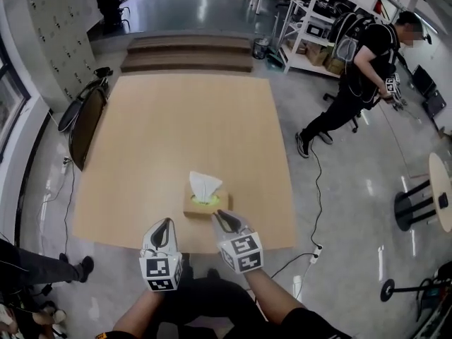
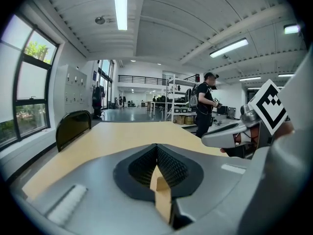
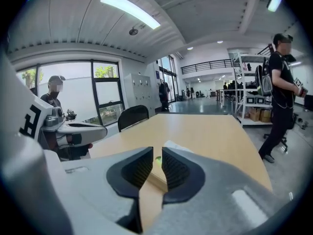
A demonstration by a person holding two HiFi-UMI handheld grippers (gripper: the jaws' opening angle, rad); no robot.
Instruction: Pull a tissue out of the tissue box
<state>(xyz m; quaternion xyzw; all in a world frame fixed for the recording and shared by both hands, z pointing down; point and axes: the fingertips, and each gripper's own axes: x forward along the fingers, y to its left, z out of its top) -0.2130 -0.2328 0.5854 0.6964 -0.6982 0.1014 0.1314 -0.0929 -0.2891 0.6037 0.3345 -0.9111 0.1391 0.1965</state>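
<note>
A tan tissue box stands near the front edge of the wooden table, with a white tissue sticking up from its green-rimmed slot. My right gripper hovers just at the box's near right corner. Its jaws stand a little apart with nothing between them. In the right gripper view the box and tissue show just beyond the right gripper. My left gripper is to the left of the box, over the table's edge. In its own view the left gripper is shut and empty.
A black chair leans at the table's left side. A person with a backpack walks on the floor to the right, near white shelves. A cable and power strip lie on the floor by the table's right corner. Steps lie beyond.
</note>
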